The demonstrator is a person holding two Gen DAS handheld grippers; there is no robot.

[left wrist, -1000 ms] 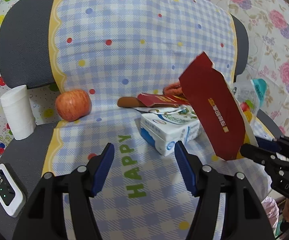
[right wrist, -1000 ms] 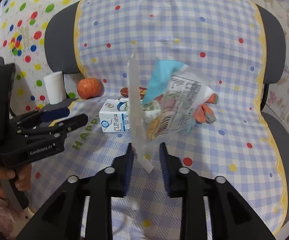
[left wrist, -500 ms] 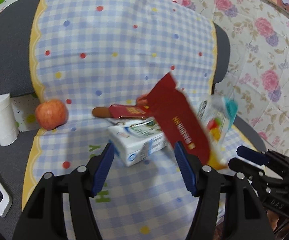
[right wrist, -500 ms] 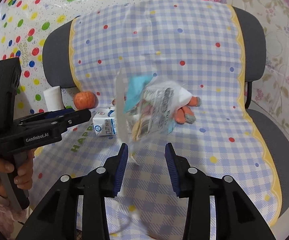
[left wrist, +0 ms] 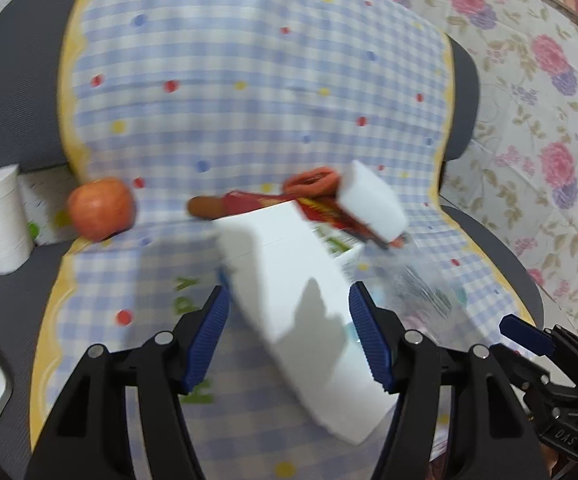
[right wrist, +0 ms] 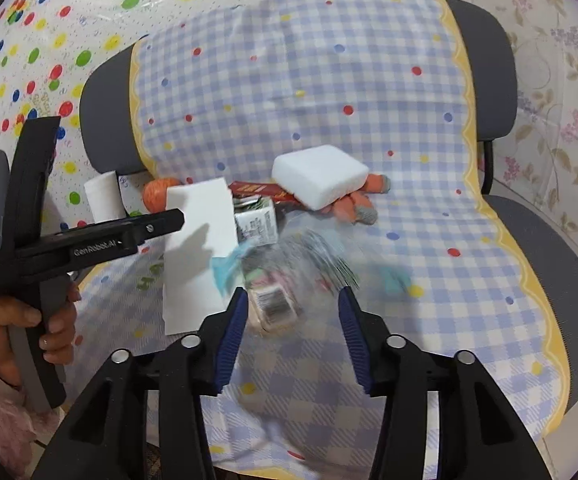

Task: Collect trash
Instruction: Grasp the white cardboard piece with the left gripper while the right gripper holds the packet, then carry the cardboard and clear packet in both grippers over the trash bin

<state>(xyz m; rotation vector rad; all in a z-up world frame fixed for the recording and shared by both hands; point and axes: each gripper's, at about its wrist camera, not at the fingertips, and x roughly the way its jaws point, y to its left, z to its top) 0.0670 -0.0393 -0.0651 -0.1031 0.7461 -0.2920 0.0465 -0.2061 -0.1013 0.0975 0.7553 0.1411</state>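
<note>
Since 1 second ago the right tongs [right wrist: 292, 292] have been opening their jaws, and the clear plastic wrapper [right wrist: 309, 264] that stood pinched between them now lies as a blur just ahead of the tips, on the checked cloth [right wrist: 369, 92], with neither pad pressing on it. They now stand about half open and hold nothing. Where a red card hung off to the right of the left tongs [left wrist: 287, 292], a flat white card [left wrist: 297, 300] now stands tilted between their jaws. These jaws are well apart and at the same width as before. The left pad is clear of the card, and I cannot tell whether the right pad touches it.

From the right wrist, the card [right wrist: 197, 248] sits just beyond the tip of the left tongs [right wrist: 161, 220], which a hand [right wrist: 13, 328] grips by the handle at far left. Behind the card, further ahead of both tongs, are 1 milk carton [right wrist: 257, 224] and 1 red packet [right wrist: 257, 189]. A white block [right wrist: 319, 180] rests over an orange glove [right wrist: 361, 204] beyond those.

From the left wrist, an apple [left wrist: 101, 208] and a white paper roll [left wrist: 1, 220] lie ahead and to the left. The wrapper [left wrist: 421, 288] blurs to the right, near the right tongs [left wrist: 529, 332].
</note>
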